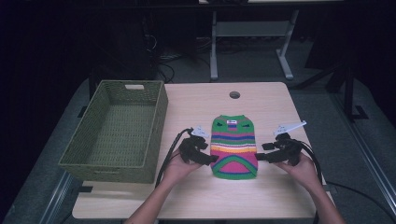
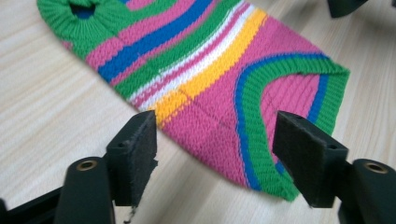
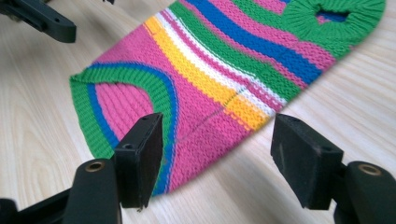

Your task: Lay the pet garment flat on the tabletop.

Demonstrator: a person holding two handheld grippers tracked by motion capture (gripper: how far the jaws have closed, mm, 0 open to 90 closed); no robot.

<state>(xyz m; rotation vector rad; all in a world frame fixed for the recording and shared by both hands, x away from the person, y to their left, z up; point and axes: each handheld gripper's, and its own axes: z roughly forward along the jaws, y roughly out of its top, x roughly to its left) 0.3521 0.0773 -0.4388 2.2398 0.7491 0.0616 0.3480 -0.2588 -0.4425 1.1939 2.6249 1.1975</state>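
A small striped knitted sweater (image 1: 234, 148) in green, pink, blue and yellow is laid flat on the pale wooden table (image 1: 261, 100), flanked by the left gripper (image 1: 211, 158) and right gripper (image 1: 259, 157), both spread and holding nothing.

A striped knit sweater (image 1: 234, 147) lies flat on the table's middle.

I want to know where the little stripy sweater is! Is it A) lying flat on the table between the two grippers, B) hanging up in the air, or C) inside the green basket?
A: the stripy sweater lies flat on the table, with the left gripper and right gripper at its sides.
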